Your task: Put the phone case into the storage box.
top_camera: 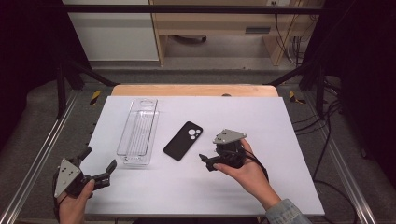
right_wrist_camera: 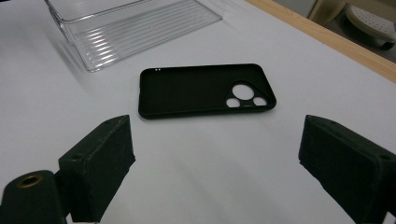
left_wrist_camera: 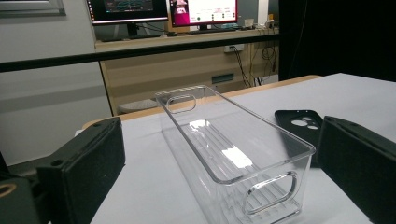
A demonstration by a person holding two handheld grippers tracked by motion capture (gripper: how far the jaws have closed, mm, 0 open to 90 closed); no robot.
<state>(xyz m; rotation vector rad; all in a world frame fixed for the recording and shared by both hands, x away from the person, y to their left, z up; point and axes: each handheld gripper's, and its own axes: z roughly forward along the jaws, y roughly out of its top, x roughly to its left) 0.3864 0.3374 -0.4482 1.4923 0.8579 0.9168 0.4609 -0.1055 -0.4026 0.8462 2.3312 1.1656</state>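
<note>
A black phone case (top_camera: 183,140) lies flat on the white table (top_camera: 261,121), its camera cutouts toward the far side. Left of it stands an empty clear plastic bin (top_camera: 137,133), long side running away from me. My right gripper (top_camera: 206,162) is open just right of the case and points at it; in the right gripper view the case (right_wrist_camera: 201,91) lies a little beyond the open jaws (right_wrist_camera: 219,154). At the table's near left corner my left gripper (top_camera: 99,159) is open and empty. It faces the bin's near end (left_wrist_camera: 233,149), with the case (left_wrist_camera: 299,123) behind.
A wooden strip (top_camera: 194,90) borders the table's far edge. Black frame bars (top_camera: 187,8) and metal rails (top_camera: 37,154) surround the table. Desks and cables stand behind, and monitors (left_wrist_camera: 163,9) appear in the left gripper view. Bare table surface (top_camera: 187,191) lies between the two hands.
</note>
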